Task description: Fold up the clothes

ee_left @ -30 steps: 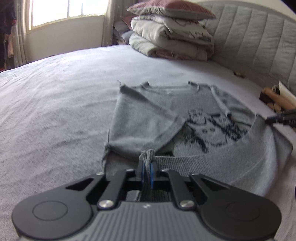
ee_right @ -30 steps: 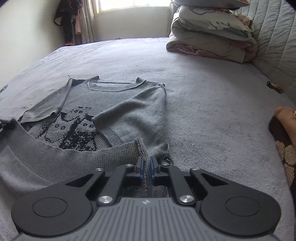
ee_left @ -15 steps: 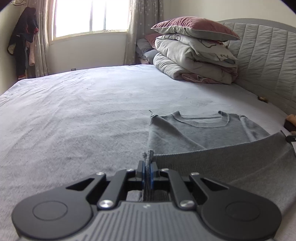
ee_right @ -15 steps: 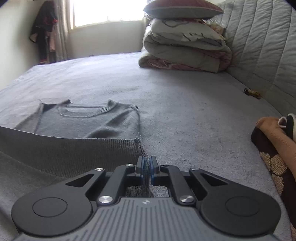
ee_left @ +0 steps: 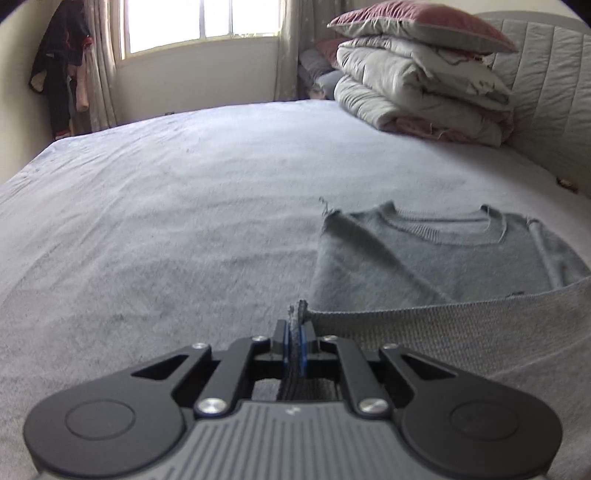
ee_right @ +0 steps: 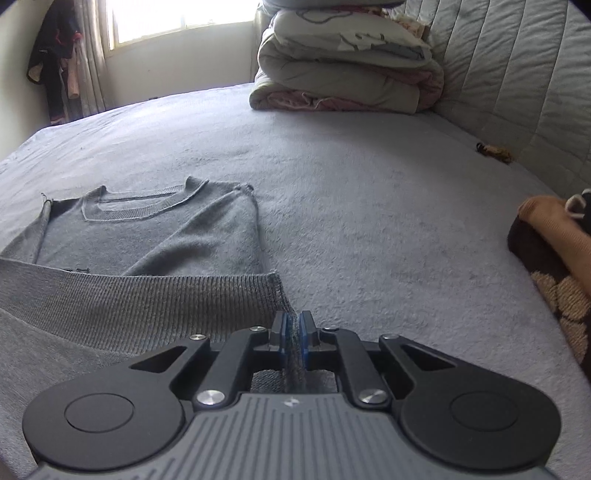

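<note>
Grey knit makes up the sweater (ee_left: 424,258), which lies on the bed (ee_left: 184,206) with its round ribbed neckline toward the headboard (ee_right: 517,74) and its sides folded in. Its ribbed hem band is lifted off the lower body and stretched in a straight line across the garment, hiding everything below the chest.

Left tongs (ee_left: 294,334) grip one hem corner; their jaws are opening slightly, yet the blue pads still press the bunched knit between them. Right tongs (ee_right: 291,334) are clamped on the opposite hem corner, a thin strip of fabric pinched between the pads. Both point forward and downward over the bed.

Pale grey-blue bedding covers the mattress. Folded quilts (ee_left: 424,81) sit stacked against the quilted headboard with a maroon pillow (ee_left: 417,18) on top. A bright window (ee_left: 199,22) with curtains stands behind, dark clothes (ee_left: 62,70) hanging beside it. A brown flower-patterned fabric (ee_right: 554,277) lies at the right edge.
</note>
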`<state>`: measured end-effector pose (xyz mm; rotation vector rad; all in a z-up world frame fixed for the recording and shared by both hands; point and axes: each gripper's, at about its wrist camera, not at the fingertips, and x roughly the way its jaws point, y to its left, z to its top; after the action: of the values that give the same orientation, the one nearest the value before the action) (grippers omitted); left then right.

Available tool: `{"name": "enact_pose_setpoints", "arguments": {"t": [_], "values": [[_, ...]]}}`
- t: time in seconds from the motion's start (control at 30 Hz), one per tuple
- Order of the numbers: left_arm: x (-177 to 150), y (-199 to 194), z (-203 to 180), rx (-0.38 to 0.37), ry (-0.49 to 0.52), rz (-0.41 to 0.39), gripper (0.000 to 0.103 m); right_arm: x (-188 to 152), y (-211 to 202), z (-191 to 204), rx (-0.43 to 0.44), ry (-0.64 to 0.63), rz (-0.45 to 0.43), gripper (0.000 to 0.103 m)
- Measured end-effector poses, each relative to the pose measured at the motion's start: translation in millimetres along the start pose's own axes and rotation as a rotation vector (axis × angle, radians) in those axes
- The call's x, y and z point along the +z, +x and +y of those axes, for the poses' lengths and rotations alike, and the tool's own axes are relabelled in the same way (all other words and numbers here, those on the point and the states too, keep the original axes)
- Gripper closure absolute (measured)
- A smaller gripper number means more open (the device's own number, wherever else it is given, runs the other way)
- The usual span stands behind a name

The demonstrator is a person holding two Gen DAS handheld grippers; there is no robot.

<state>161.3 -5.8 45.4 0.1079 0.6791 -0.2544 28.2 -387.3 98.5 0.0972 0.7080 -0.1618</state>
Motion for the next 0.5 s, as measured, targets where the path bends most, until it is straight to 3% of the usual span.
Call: {"name": "enact_pose_setpoints", "arguments": {"t": [0.1, 0.2, 0.3, 0.37, 0.43, 0.5], "values": [[0.0, -6.3, 10.0, 0.001, -0.035, -0.016, 0.092, 3.0, -6.0, -4.1, 0.005, 0.019, -0.011, 0.093], [0.5, -16.0, 28.0, -0.049, -0.109, -0.041, 0.088, 2.7, -5.9, -6.9, 0.006, 0.026, -0.005, 0.093], [-3.5, -21.3, 36.9, -0.078, -0.115, -0.046, 0.070, 3.2, -6.0, -7.9, 0.037, 0.027, 0.001, 0.090], [-6.7, -18.6, 40.6, -0.096, -0.113, -0.032, 0.064, 4.6, -8.1, -10.4, 0.056, 0.044, -0.012, 0.078], [-8.4, -16.2, 44.2, -0.119, -0.130, -0.022, 0.063, 5.8, -10.2, -15.0, 0.068, 0.072, -0.022, 0.050], [-8.0, -15.4, 49.6, -0.147, -0.171, -0.024, 0.058, 6.7, -13.1, -21.0, 0.067, 0.108, -0.045, 0.048]]}}
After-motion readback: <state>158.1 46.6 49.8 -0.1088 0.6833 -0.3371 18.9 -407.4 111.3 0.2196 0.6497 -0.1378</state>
